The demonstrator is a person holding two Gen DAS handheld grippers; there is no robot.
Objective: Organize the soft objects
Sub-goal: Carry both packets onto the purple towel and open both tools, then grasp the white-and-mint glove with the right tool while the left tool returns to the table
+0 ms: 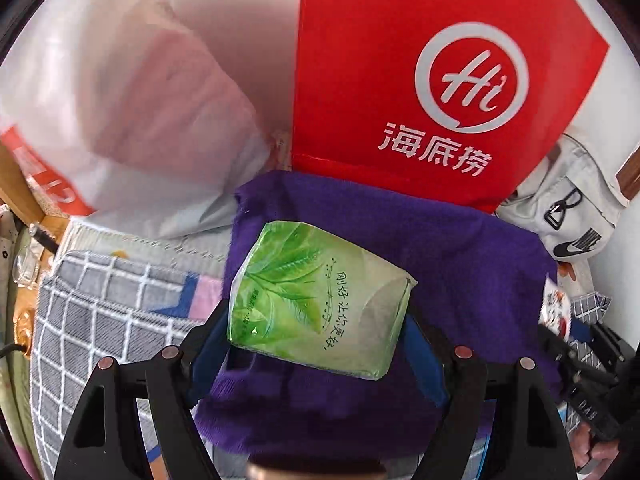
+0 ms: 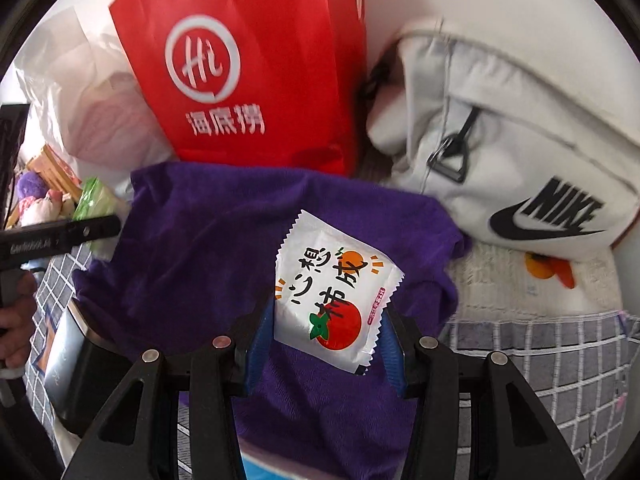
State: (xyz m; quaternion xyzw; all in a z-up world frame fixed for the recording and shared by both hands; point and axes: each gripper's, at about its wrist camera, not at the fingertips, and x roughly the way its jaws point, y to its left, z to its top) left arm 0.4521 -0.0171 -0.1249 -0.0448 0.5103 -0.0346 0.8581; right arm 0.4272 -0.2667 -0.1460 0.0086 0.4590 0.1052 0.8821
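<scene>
Checked bedding [image 1: 100,312] carries a purple towel [image 1: 460,248], above which left tongs [image 1: 316,344] clasp a green tissue pack [image 1: 316,300] and right tongs [image 2: 326,340] a white sachet [image 2: 332,292], neither yet put away, seemingly.

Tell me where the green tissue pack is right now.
The green tissue pack is clamped in the left gripper, above the purple towel, before the red Haidilao bag.

Bright, even daylight fills both views. Fisheye curvature bends the edges into a dark round rim. The white plastic bag [image 1: 132,92] is smeared with blur; the white Nike bag [image 2: 508,148] looks soft.
</scene>
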